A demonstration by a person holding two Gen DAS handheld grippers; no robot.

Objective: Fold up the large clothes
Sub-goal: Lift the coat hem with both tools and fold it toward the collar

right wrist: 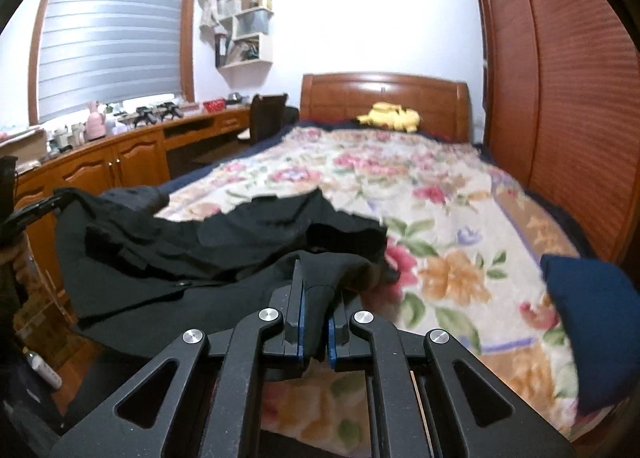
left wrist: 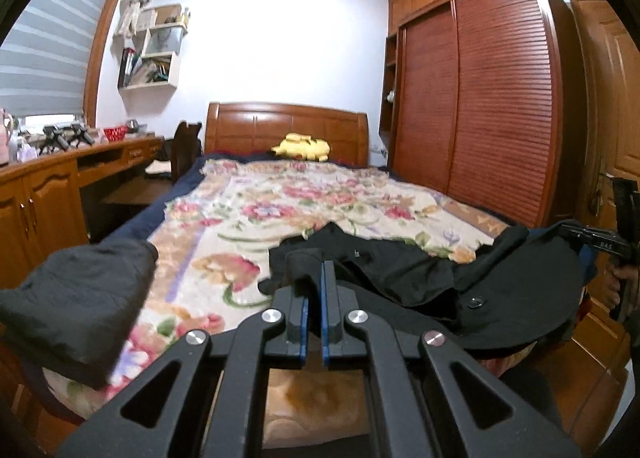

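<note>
Left gripper [left wrist: 316,270] clamped on black garment [left wrist: 400,278] edge. Right gripper [right wrist: 316,278] likewise pinches its cloth. Garment is raised above floral bedspread [left wrist: 248,198].

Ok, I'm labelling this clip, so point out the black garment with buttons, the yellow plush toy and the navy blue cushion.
black garment with buttons [left wrist: 520,290]: left wrist view, on its broad panel beside a button.
yellow plush toy [left wrist: 302,146]: left wrist view, on its body by the headboard.
navy blue cushion [right wrist: 592,318]: right wrist view, on its face.
</note>
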